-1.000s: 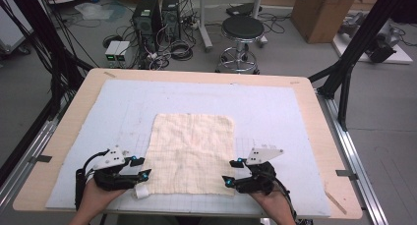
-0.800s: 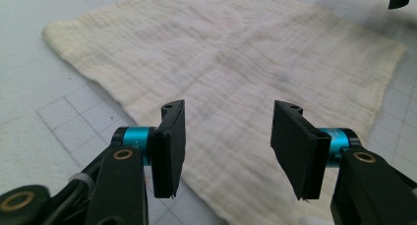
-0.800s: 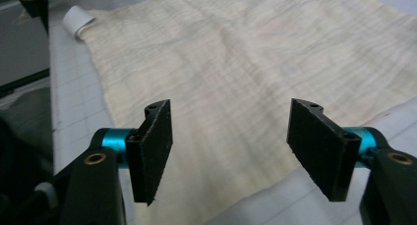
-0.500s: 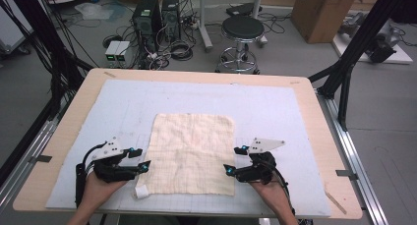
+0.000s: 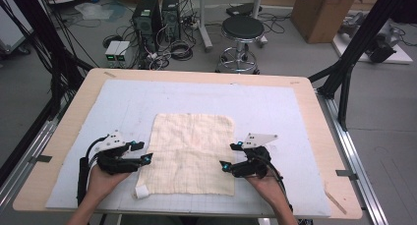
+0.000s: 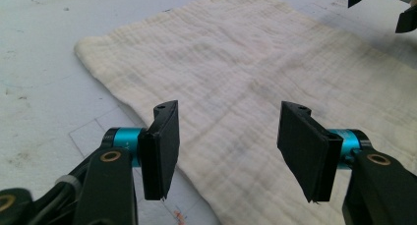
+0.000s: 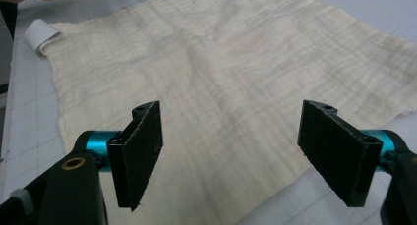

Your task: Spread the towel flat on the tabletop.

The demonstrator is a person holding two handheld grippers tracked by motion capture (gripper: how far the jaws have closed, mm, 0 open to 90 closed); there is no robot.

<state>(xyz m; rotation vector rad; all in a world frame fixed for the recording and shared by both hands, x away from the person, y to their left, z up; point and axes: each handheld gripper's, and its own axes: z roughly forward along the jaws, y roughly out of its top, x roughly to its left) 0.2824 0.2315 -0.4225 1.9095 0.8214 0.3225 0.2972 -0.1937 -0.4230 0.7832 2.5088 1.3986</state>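
High view: the bench (image 5: 59, 136) is a pale wooden top carrying a light grey-blue mat (image 5: 275, 112), which shows faint grid lines and scuff marks. A cream cloth (image 5: 192, 154) lies flat on the mat, spread as one rough rectangle between the two tools. The left tool (image 5: 143, 152) sits just beside the cloth's left edge, the right tool (image 5: 230, 155) at its right edge, both pointing inward at it. Jaws on both stand spread with nothing pinched; both sets have just been opening, and no cloth is between them. A small white rolled tag (image 5: 141, 192) sits at the cloth's near corner, close below the left tool.

Beyond the far edge of the bench the room floor holds a black round stool (image 5: 242, 31), two dark computer towers (image 5: 158, 16) amid loose cables, and a brown cardboard box (image 5: 322, 11). Black frame struts rise at both sides of the bench.

Left gripper view adds detail: the left tool (image 6: 228, 139) hovers over the cloth's edge, with the weave and its creases (image 6: 255, 68) running ahead of the jaws, bare mat off to the left jaw's side, and the tips of the other tool (image 6: 388, 6) at the far corner of the picture.

Right gripper view shows the right tool (image 7: 231, 154) equally wide over the cloth (image 7: 221, 63), with the rolled tag (image 7: 43, 34) lying far ahead at the opposite corner, curled into a loop.
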